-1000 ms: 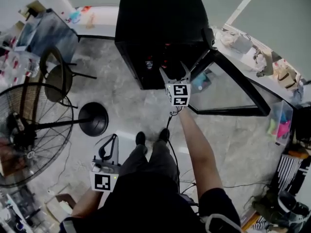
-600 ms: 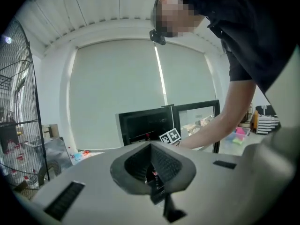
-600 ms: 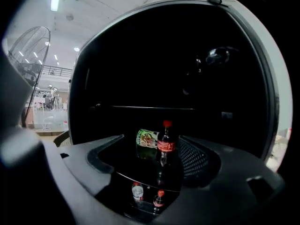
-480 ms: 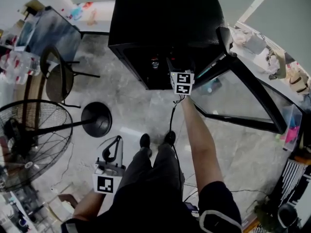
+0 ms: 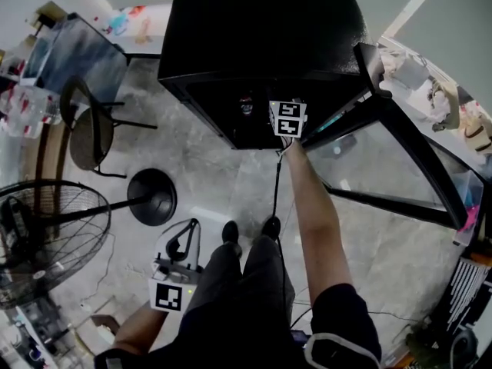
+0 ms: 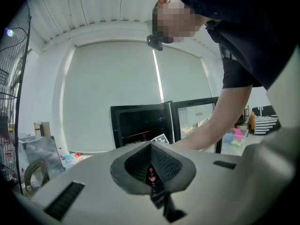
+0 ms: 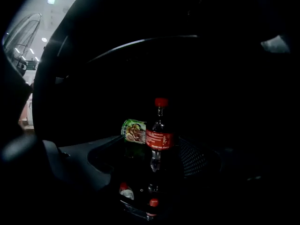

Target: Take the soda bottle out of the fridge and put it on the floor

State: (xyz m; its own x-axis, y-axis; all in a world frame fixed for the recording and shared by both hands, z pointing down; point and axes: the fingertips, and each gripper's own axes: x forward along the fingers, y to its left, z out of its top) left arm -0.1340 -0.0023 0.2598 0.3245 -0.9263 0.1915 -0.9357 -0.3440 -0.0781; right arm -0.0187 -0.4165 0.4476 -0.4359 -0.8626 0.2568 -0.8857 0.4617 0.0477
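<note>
Head view: the right gripper (image 5: 286, 112) reaches into the open fridge (image 5: 261, 29), while the left gripper (image 5: 184, 237) hangs low over the floor (image 5: 231, 175). Left gripper view: its jaws are closed together, with nothing between them. Right gripper view: its jaws are spread wide either side of the upright soda bottle (image 7: 160, 137), inside the dark fridge.
</note>
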